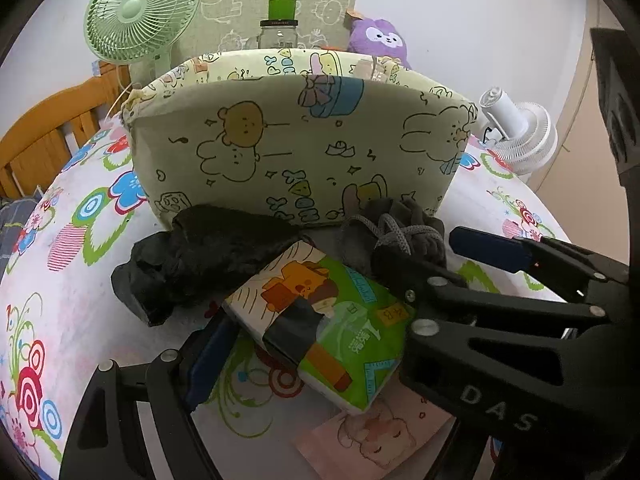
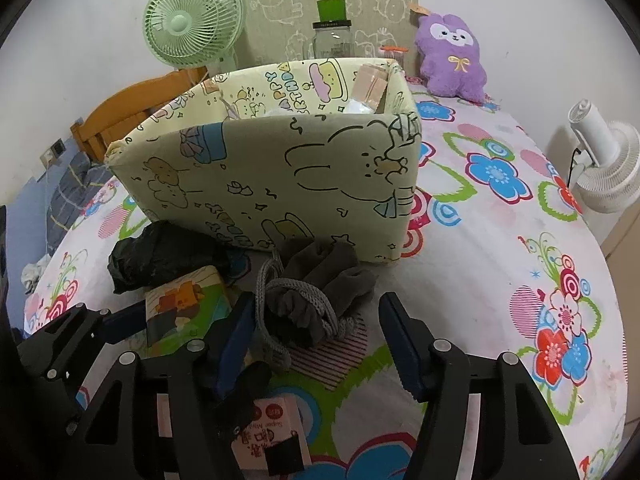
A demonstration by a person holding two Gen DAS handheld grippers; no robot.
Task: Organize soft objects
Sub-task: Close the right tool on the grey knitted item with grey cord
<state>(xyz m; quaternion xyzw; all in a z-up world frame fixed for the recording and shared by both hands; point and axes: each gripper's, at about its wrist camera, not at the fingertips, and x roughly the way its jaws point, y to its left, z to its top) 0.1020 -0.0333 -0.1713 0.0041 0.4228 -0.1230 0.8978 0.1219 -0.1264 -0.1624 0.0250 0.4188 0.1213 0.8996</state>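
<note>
Careful here: your right gripper [image 2: 316, 332] sits around the grey cloth bundle [image 2: 320, 280], jaws apart on either side of it, and I can't see either pad pressing the fabric yet, so count it as open, not gripping. The bundle lies on the flowered bedsheet [image 2: 500, 240], just in front of the near wall of the fabric box [image 2: 272, 168], roughly midway along that wall.

What could go wrong, as I judge it: the grey cord [image 2: 280, 292] loops loosely out of the bundle toward you. If you close only on the cord or on one fold, the rest will likely hang or slip free as you lift. The left finger [image 2: 236, 340] also stands close to the tissue pack [image 2: 184, 304], so closing or shifting sideways could catch that pack too. The box wall looks soft and stands tall; a low carry might push it in or tip it away.

Your left gripper [image 1: 320, 304] straddles the same tissue pack, jaws wide and not clamped on it, with the black bag [image 1: 200, 256] just beyond, against the box. With both tools this near, they could knock together.

The bundle is crumpled, so no clear front; its long axis runs roughly from the box wall toward you, with the cord end nearest you. The tissue pack's long axis lies diagonal to the box wall.
</note>
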